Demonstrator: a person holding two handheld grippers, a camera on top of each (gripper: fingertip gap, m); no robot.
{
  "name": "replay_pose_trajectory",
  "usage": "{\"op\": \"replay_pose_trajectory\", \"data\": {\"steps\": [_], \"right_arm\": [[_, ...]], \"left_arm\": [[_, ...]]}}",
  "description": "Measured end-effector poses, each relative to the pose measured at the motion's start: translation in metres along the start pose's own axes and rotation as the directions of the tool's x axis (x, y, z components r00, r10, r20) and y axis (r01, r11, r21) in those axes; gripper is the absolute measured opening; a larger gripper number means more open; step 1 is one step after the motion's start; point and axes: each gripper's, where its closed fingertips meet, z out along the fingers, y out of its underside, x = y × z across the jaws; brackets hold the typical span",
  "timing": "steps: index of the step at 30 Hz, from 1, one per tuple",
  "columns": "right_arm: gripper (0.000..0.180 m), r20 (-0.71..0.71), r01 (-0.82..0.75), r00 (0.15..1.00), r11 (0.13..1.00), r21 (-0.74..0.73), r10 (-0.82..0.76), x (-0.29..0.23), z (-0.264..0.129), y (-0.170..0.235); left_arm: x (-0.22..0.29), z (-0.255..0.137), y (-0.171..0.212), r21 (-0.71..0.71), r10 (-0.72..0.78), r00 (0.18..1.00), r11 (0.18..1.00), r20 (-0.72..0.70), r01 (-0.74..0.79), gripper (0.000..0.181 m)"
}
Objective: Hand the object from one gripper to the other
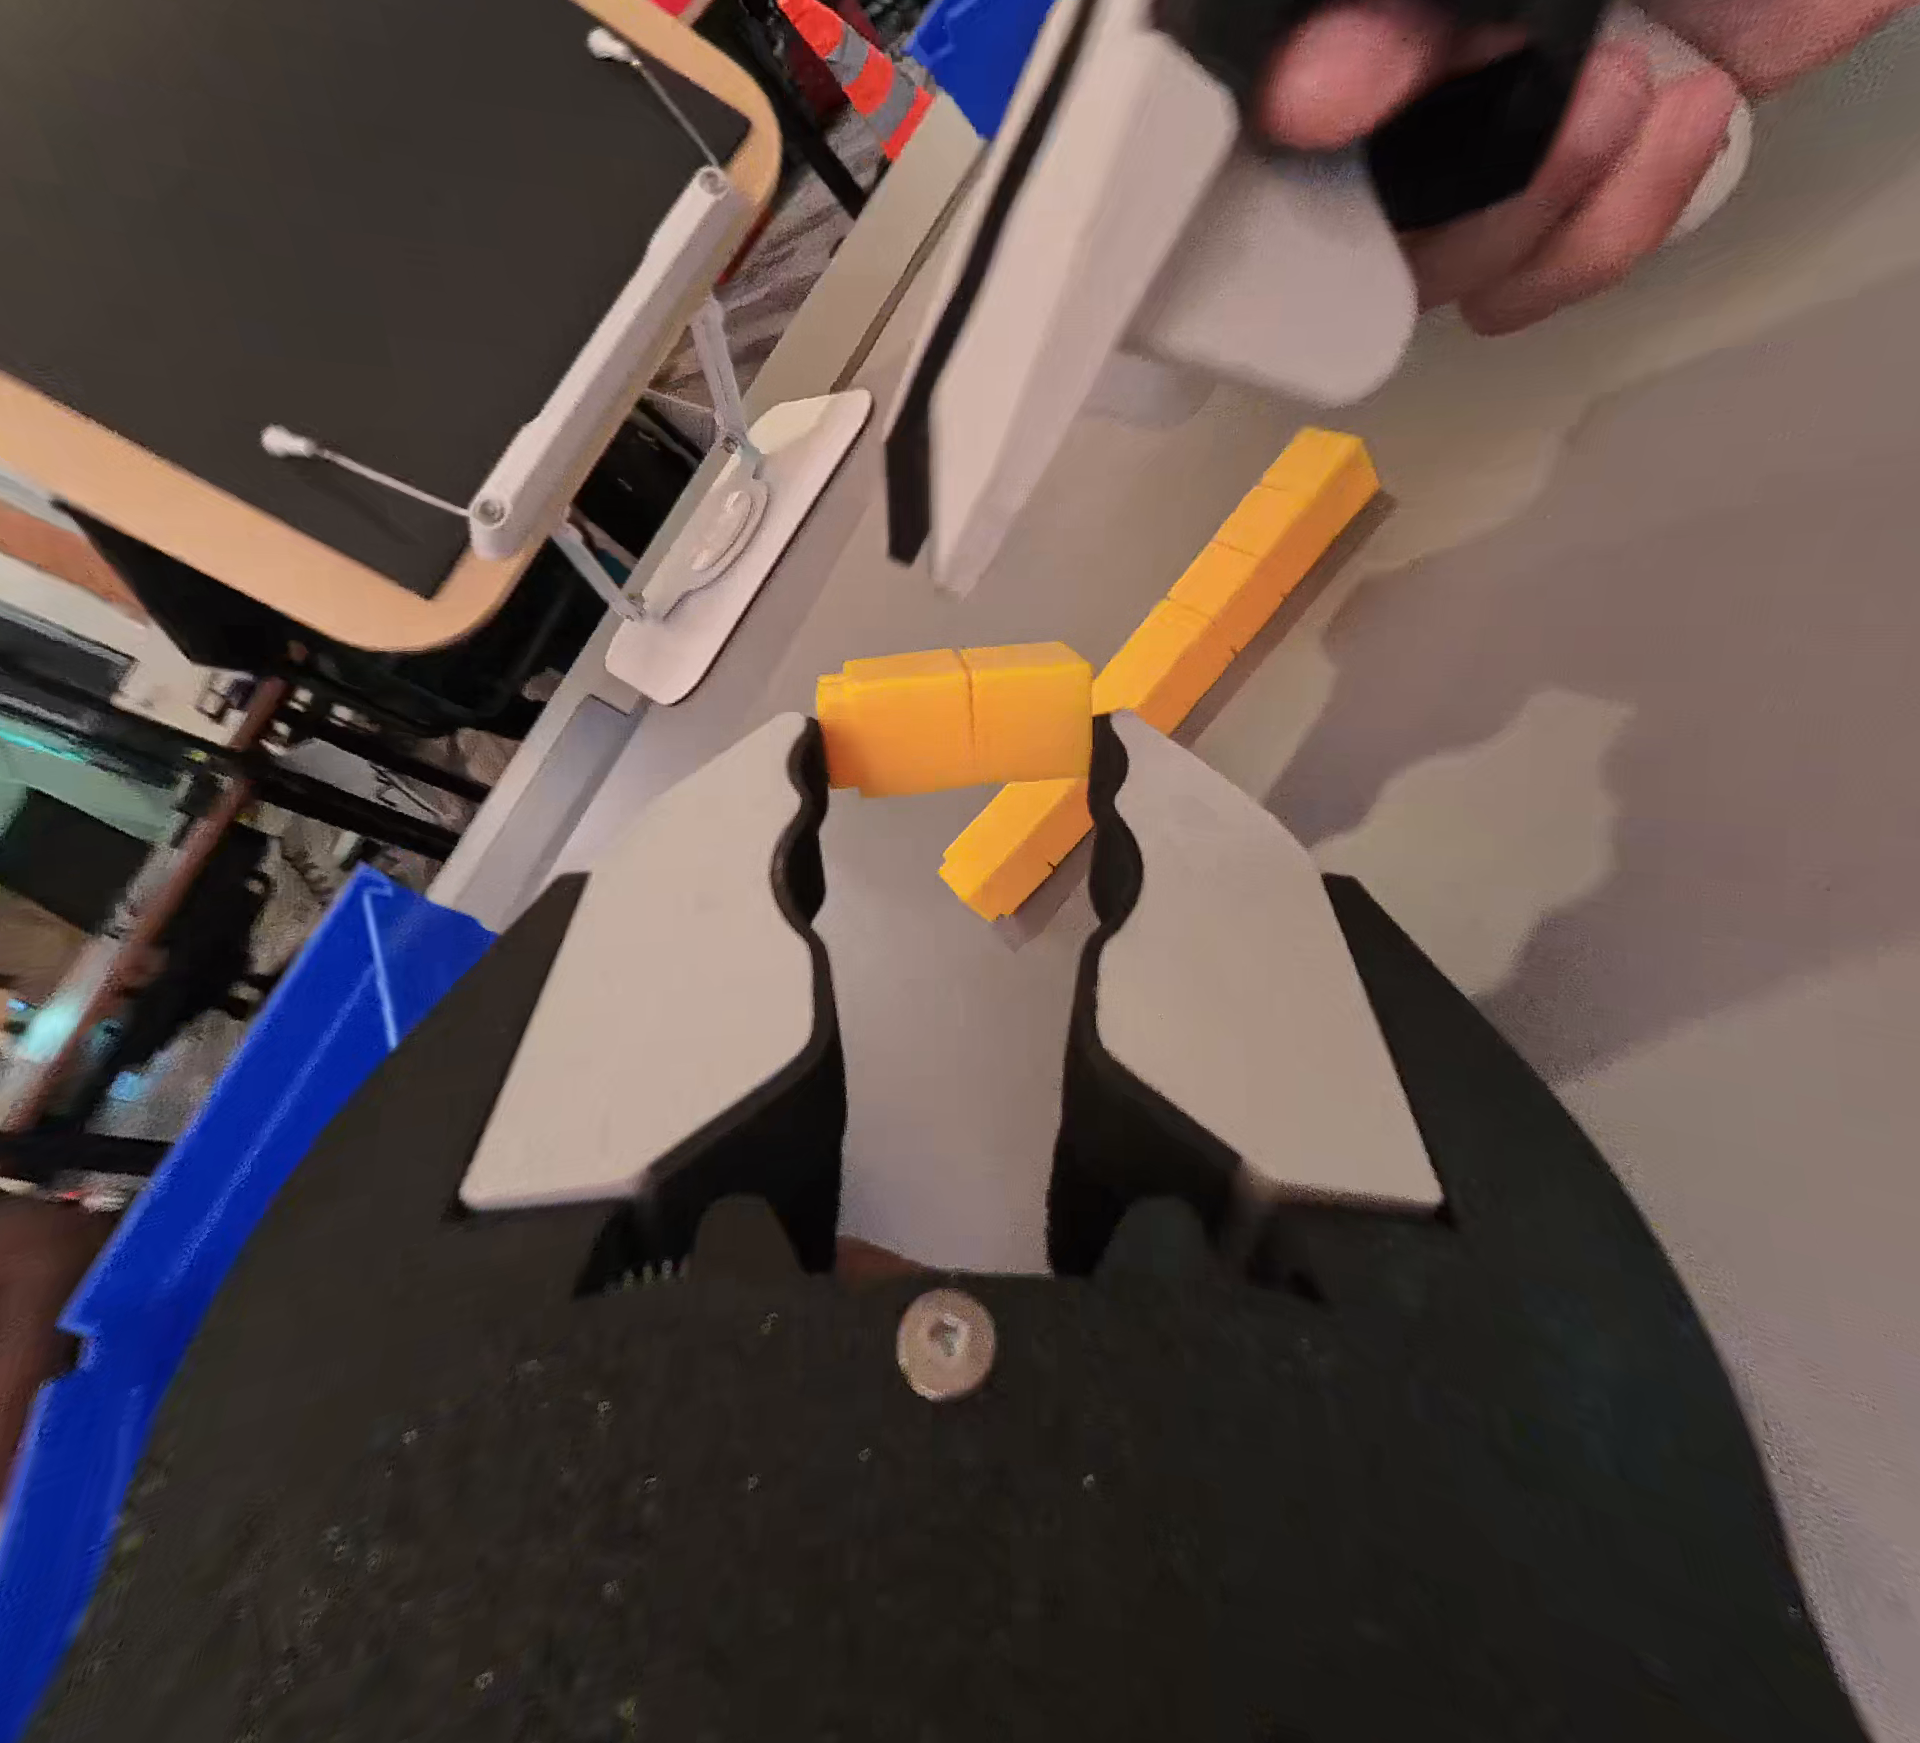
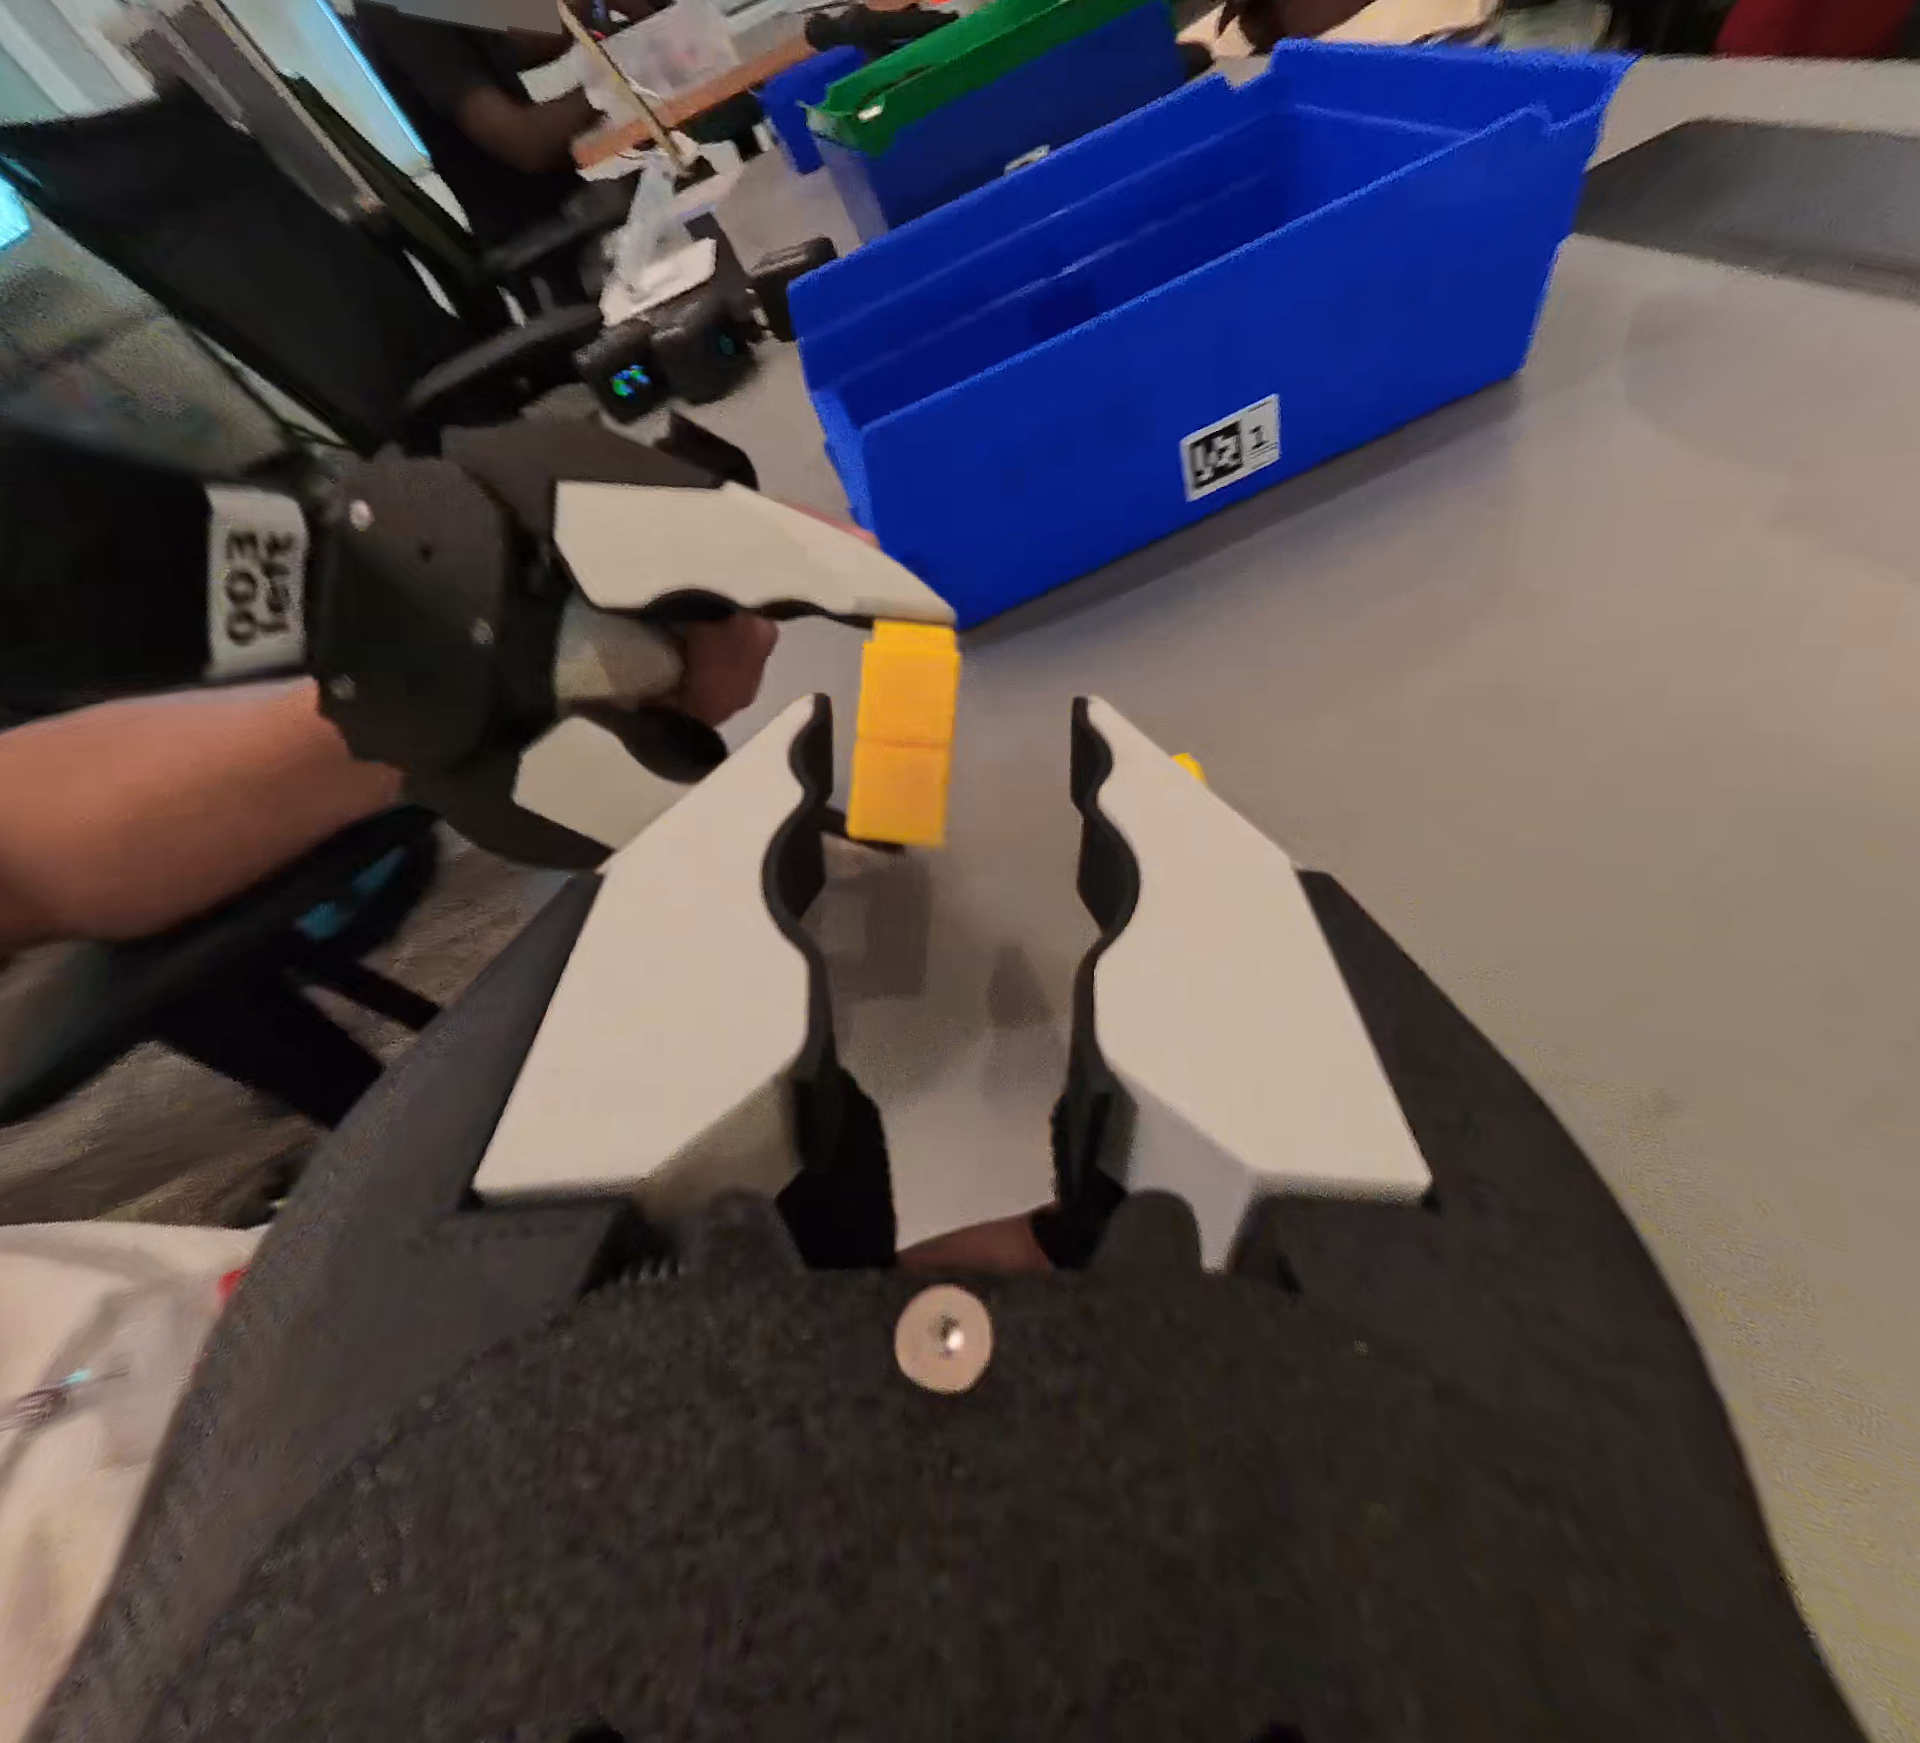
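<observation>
left wrist view: the left gripper [image 1: 956, 732] pinches a short yellow block [image 1: 956, 717] crosswise between its fingertips, above a long yellow bar [image 1: 1226, 613] lying on the grey counter [image 1: 1662, 758]. the right gripper [image 1: 925, 540] hangs blurred above.

right wrist view: the right gripper's fingers stand apart and empty, the yellow block upright just ahead of them near a blue bin [image 2: 1195, 363].

Both tongs share one build: left tongs [image 1: 956, 737] and right tongs [image 2: 951, 737] have pale grey wedge fingers [image 2: 675, 987] with wavy black inner pads on a grainy black body. One silver screw [image 2: 943, 1350] sits centred below each pair. Left unit carries a white label [image 2: 255, 581] on its black housing.
</observation>
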Motion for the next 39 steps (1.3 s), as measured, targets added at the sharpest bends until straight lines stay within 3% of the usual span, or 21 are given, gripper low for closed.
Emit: {"op": "replay_pose_trajectory", "data": {"steps": [4, 6, 11, 16, 22, 27, 30, 33, 37, 39], "right_arm": [[0.035, 0.035, -0.026, 0.999, 0.999, -0.040, 0.027, -0.006, 0.008, 0.007], [0.021, 0.019, 0.002, 1.000, 0.996, -0.086, 0.000, -0.006, 0.011, 0.015], [0.020, 0.019, -0.032, 0.999, 0.996, -0.079, 0.034, -0.006, 0.011, 0.015], [0.020, 0.034, -0.138, 0.990, 0.990, -0.030, 0.139, -0.007, 0.009, 0.011], [0.020, 0.056, -0.138, 0.989, 0.989, -0.044, 0.141, -0.007, 0.006, 0.014], [0.020, 0.057, -0.130, 0.990, 0.991, -0.023, 0.131, -0.001, 0.000, 0.007], [0.019, 0.154, -0.195, 0.971, 0.979, 0.057, 0.185, -0.002, -0.011, -0.008], [0.019, 0.293, -0.282, 0.927, 0.949, 0.140, 0.233, -0.014, -0.019, -0.021], [0.019, 0.440, -0.368, 0.860, 0.911, 0.184, 0.259, -0.036, -0.019, -0.030], [0.019, 0.453, -0.361, 0.858, 0.911, 0.199, 0.241, -0.039, -0.019, -0.033]], "left_arm": [[0.012, 0.005, -0.002, -0.024, 0.079, 0.997, 0.997, -0.008, -0.079, 0.048], [0.013, 0.006, -0.001, -0.031, 0.092, 0.996, 0.995, -0.002, -0.092, 0.048], [0.011, 0.006, 0.000, -0.058, 0.119, 0.993, 0.991, 0.025, -0.117, 0.048], [0.010, 0.005, -0.006, -0.065, -0.026, 1.000, 0.998, 0.004, 0.026, 0.048], [0.015, 0.007, -0.007, -0.064, 0.044, 0.999, 0.997, 0.028, -0.042, 0.048], [0.012, 0.002, -0.016, 0.013, -0.177, 0.983, 0.984, -0.044, 0.177, 0.049], [0.005, -0.002, -0.017, 0.055, -0.406, 0.906, 0.908, -0.121, 0.415, 0.049], [0.006, -0.006, -0.030, 0.097, -0.620, 0.727, 0.738, -0.295, 0.668, 0.043], [0.005, -0.016, -0.054, 0.116, -0.708, 0.502, 0.520, -0.496, 0.847, 0.041], [0.001, -0.022, -0.062, 0.125, -0.711, 0.432, 0.442, -0.555, 0.888, 0.026]]}}
